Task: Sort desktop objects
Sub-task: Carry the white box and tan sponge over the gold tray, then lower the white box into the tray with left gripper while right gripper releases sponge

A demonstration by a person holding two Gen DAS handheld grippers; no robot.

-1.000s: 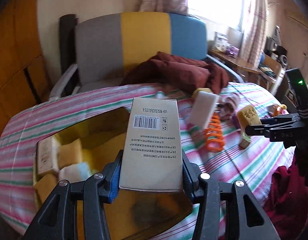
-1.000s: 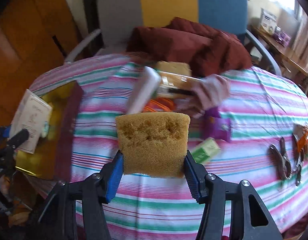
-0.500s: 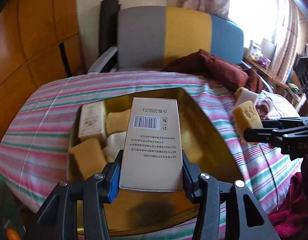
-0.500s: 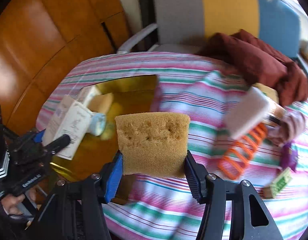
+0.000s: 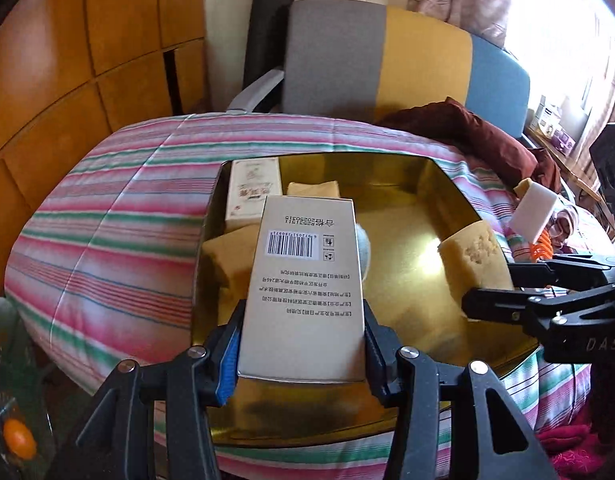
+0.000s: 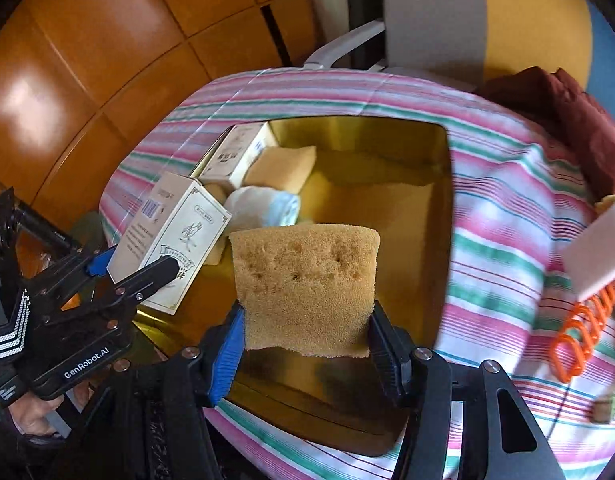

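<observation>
My left gripper [image 5: 303, 344] is shut on a cream carton [image 5: 303, 280] with a barcode, held above the near left part of the gold tin tray [image 5: 403, 176]. The right gripper [image 6: 307, 336] is shut on a tan sponge [image 6: 307, 284] and hangs over the tray's [image 6: 443, 200] middle. From the left wrist view that sponge [image 5: 471, 264] and the right gripper [image 5: 519, 292] come in from the right. In the right wrist view the left gripper [image 6: 135, 276] with its carton [image 6: 175, 236] is at the left. Inside the tray lie another carton [image 6: 235, 152], a tan sponge [image 6: 283, 168] and a pale blue roll [image 6: 263, 208].
The tray rests on a striped cloth [image 5: 119, 240] over a round table. To the right lie a white sponge block [image 6: 595, 256], an orange plastic rack [image 6: 583, 328] and a dark red cloth [image 5: 479, 140]. A grey, yellow and blue chair [image 5: 387, 56] stands behind, wooden panels to the left.
Both grippers have swung left from the cluttered right side to above the gold tray, each keeping its load. The left one has also rolled and sunk a little.
</observation>
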